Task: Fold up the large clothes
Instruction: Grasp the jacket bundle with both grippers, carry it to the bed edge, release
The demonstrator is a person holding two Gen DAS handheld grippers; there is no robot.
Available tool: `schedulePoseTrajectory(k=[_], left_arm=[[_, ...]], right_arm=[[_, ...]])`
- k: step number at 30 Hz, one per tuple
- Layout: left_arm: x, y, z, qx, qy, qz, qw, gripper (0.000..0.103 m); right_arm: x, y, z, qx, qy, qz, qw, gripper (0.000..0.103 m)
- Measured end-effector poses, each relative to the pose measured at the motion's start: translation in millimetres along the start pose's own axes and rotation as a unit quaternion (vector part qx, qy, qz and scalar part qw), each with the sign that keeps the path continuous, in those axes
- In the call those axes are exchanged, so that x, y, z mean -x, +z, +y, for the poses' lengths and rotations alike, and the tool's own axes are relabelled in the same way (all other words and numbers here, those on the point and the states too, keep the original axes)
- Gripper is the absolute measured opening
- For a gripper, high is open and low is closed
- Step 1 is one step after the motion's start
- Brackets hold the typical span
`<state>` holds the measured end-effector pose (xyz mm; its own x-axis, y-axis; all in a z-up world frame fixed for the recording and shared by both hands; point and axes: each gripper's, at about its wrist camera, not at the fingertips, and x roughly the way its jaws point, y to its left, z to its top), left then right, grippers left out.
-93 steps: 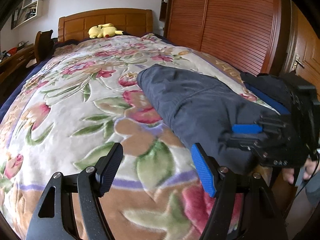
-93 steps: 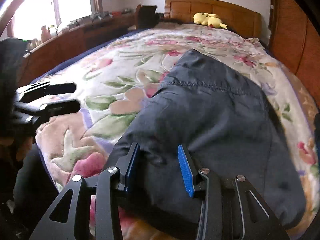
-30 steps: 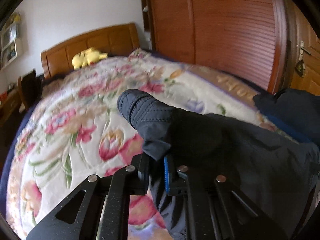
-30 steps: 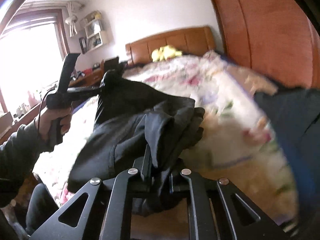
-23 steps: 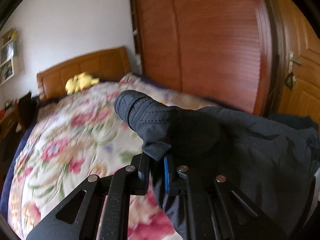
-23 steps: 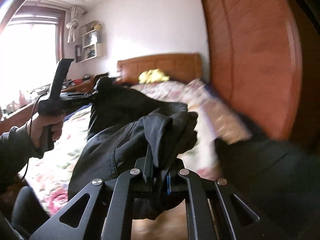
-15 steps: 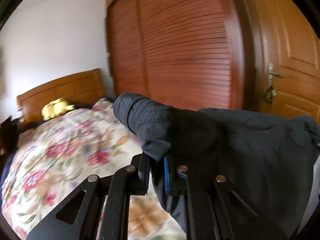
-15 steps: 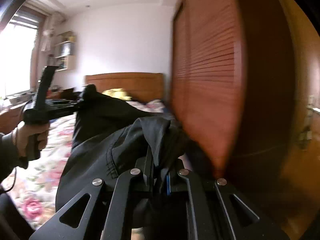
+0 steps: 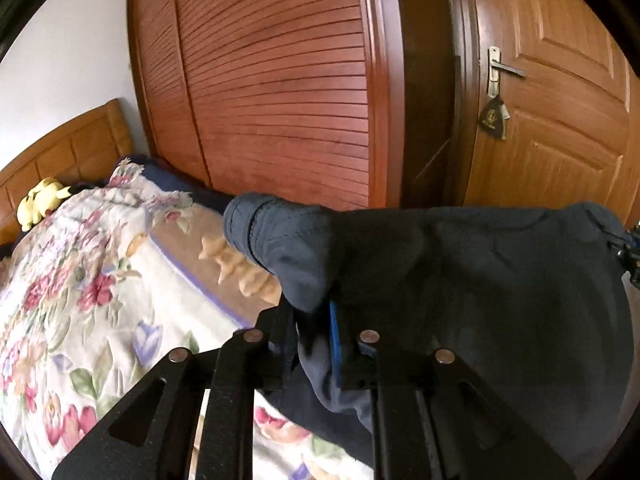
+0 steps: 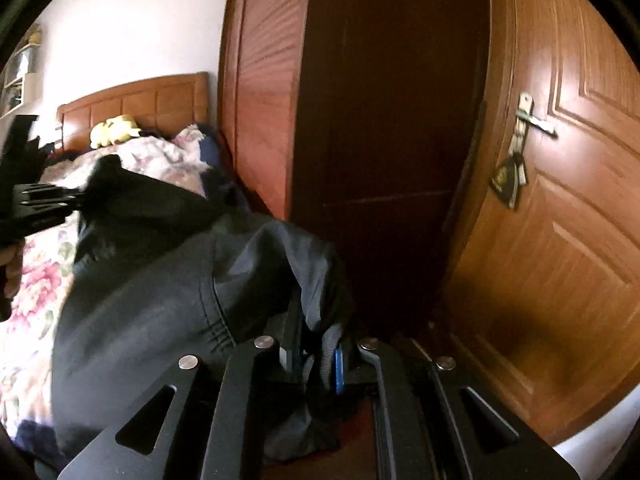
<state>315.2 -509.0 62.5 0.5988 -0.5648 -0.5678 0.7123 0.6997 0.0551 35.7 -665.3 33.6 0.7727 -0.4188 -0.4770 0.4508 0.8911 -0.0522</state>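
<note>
Raised since earlier: dark garment (image 9: 500, 280), now hanging creased above floral bedspread (image 9: 80, 320); left gripper (image 9: 314, 328) and right gripper (image 10: 310, 354) both pinching its bunched fabric. Behind: slatted wardrobe (image 9: 280, 80); door (image 9: 560, 100).

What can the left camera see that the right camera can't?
Only the left camera shows the left tool shut on the dark garment's rolled end, plus the slatted wardrobe front-on. Only the right camera shows the right tool pinching the garment, a wall shelf, and the left tool from outside. Both show the bed, yellow toy and door.
</note>
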Motion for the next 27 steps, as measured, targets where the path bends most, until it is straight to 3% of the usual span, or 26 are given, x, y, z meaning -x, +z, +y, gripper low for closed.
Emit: schedulePoseTrajectory(k=[5,6,7,9,11,13,15,19,21,25,27], left_arm=[[25,-15,4,-0.019,-0.013,-0.013,0.9997,0.033],[27,-18,2,-0.024,-0.013,-0.017,0.9995,0.037],[36,-23,3,-0.029,-0.016,-0.021,0.9992,0.038],[51,-33,-1,-0.036,-0.026,-0.025,0.9987,0.046],[66,-46,0,-0.035,-0.034,-0.032,0.9983,0.067],[80,-57,0,-0.03,-0.044,-0.04,0.9978,0.077],[93,-69,-1,-0.026,-0.05,-0.044,0.9974,0.078],[117,-94,-4,-0.022,-0.052,-0.045,0.9974,0.083],[128,-103,-5,-0.019,-0.057,-0.043,0.9973,0.083],[153,-120,-3,-0.01,-0.057,-0.045,0.9973,0.083],[166,-129,-1,-0.006,-0.051,-0.044,0.9977,0.083]], right_arm=[[5,13,3,-0.015,0.007,0.005,1.0,0.026],[3,15,4,-0.016,0.005,0.006,1.0,0.033],[1,18,2,-0.015,0.002,0.006,1.0,0.05],[11,26,7,-0.01,-0.028,-0.004,1.0,0.062],[20,34,6,-0.022,-0.031,-0.006,0.999,0.064],[25,41,10,-0.032,-0.024,-0.017,0.999,0.065],[34,43,20,-0.03,0.003,-0.042,0.999,0.065],[33,45,52,0.009,0.046,-0.047,0.998,0.065],[20,40,58,0.015,0.042,-0.028,0.999,0.065],[-26,30,52,-0.008,0.041,0.05,0.998,0.065],[-32,24,48,-0.013,0.037,0.062,0.997,0.065]])
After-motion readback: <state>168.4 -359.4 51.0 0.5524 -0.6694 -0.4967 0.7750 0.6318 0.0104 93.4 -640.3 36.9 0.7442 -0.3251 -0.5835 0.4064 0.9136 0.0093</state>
